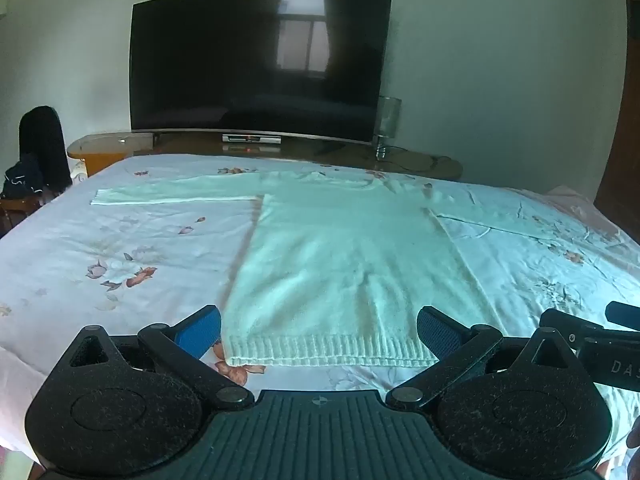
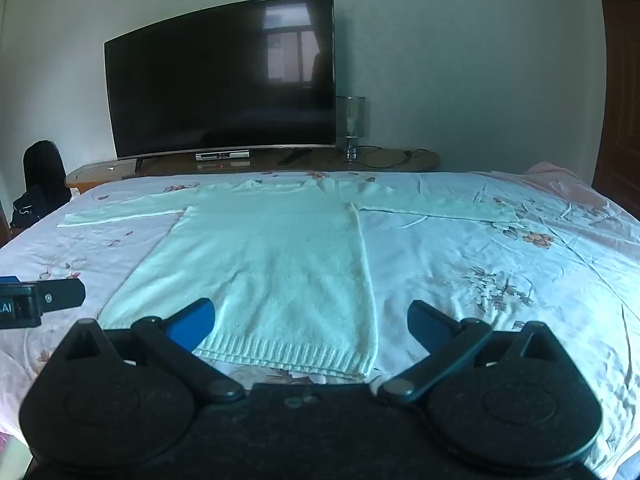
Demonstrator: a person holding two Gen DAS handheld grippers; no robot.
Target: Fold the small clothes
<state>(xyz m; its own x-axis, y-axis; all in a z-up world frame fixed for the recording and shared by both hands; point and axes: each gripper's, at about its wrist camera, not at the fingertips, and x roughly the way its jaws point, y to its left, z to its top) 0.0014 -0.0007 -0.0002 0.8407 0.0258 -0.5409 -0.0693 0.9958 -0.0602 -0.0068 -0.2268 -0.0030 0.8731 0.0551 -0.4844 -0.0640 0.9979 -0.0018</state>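
A floral bed (image 1: pixel 120 248) carries the white sweater (image 1: pixel 344 264) spread flat, sleeves out, before a dark television (image 1: pixel 260 68); left gripper (image 1: pixel 319 330) and right gripper (image 2: pixel 311 322) gape empty above its hem; a lamp (image 2: pixel 351 120) blurs.

One sweater (image 1: pixel 344 264), one bed (image 1: pixel 100 240), one television (image 1: pixel 256 68), one lamp (image 1: pixel 387 120), two grippers (image 1: pixel 319 330) (image 2: pixel 311 322).

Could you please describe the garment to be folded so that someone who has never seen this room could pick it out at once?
Start at the big dark television against the far wall; in front of it lies a bed with a floral sheet. Spread flat on the middle of that sheet is a white knitted sweater, sleeves stretched out to both sides and ribbed hem nearest the cameras. It is the only garment on the bed, plain against the flower print.
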